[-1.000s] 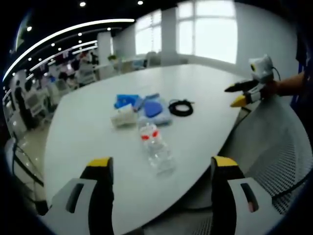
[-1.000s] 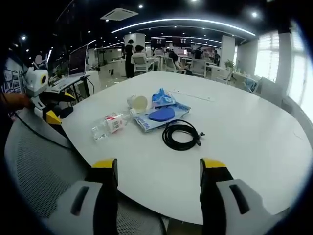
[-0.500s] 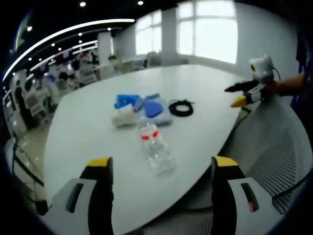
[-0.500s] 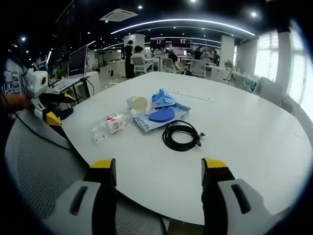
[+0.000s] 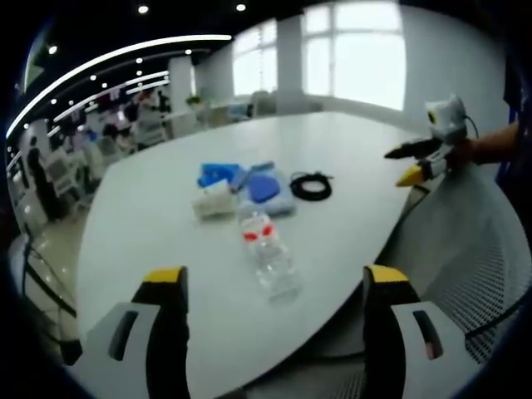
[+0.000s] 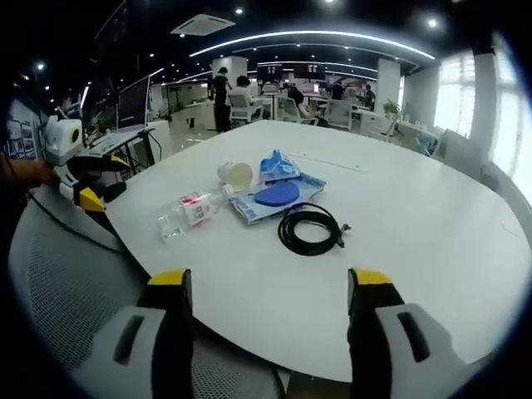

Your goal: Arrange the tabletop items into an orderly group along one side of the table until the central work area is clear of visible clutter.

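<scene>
Bottle [image 5: 268, 253] lies sideways; blue items [image 6: 278, 193] blur, perhaps pouches.

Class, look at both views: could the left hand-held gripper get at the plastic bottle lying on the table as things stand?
Probably yes. The left hand-held gripper is open, and the plastic bottle lies straight ahead with bare table between them.

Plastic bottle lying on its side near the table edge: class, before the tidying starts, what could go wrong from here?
1. The plastic bottle lies on its side near the table edge; a nudge may roll it off.
2. The paper cup is tipped over and light; open fingers could crush or knock it away.
3. The black cable is loosely coiled; lifted by one loop, it may uncoil and drag the blue items beside it.
</scene>
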Demonstrator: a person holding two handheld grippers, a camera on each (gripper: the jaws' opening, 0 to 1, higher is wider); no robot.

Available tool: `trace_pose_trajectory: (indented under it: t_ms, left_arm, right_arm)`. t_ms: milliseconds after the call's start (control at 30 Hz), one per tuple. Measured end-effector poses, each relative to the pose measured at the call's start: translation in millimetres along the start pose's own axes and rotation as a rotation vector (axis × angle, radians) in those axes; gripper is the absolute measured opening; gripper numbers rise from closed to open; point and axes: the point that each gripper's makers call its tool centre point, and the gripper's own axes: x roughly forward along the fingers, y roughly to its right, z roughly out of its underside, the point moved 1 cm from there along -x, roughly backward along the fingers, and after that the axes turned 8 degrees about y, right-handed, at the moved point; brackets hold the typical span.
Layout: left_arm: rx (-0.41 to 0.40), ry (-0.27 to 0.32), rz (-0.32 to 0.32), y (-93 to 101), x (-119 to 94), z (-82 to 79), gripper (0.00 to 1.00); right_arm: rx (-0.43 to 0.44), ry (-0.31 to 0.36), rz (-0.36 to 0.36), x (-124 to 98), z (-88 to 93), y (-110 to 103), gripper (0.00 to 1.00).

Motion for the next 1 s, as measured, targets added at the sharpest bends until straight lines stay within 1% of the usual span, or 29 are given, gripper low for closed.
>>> trace_pose_trajectory:
  t_ms: [167, 567, 700, 900, 1000]
  left_arm:
    - [0.002, 0.007, -0.006, -0.6, -0.1, -1.3, 0.86]
    - [0.009, 0.016, -0.018, -2.8, -0.1, -2.9, 0.95]
    - [0.008, 0.022, -0.029, -4.4, 0.1, -4.1, 0.99]
    - [0.007, 0.03, -0.037, -6.3, 0.2, -5.3, 0.99]
    - [0.006, 0.021, -0.036, -6.1, 0.5, -4.0, 0.99]
  right_arm:
    - [0.004, 0.004, 0.0, 0.0, -0.7, -0.1, 0.8]
    - [0.016, 0.029, 0.002, 0.5, -4.3, 0.1, 0.9]
    - [0.024, 0.036, -0.004, 1.1, -5.5, -0.8, 0.92]
    - [0.026, 0.039, -0.005, 1.5, -6.1, -1.5, 0.94]
    - [0.022, 0.036, -0.005, 1.3, -5.8, -1.3, 0.94]
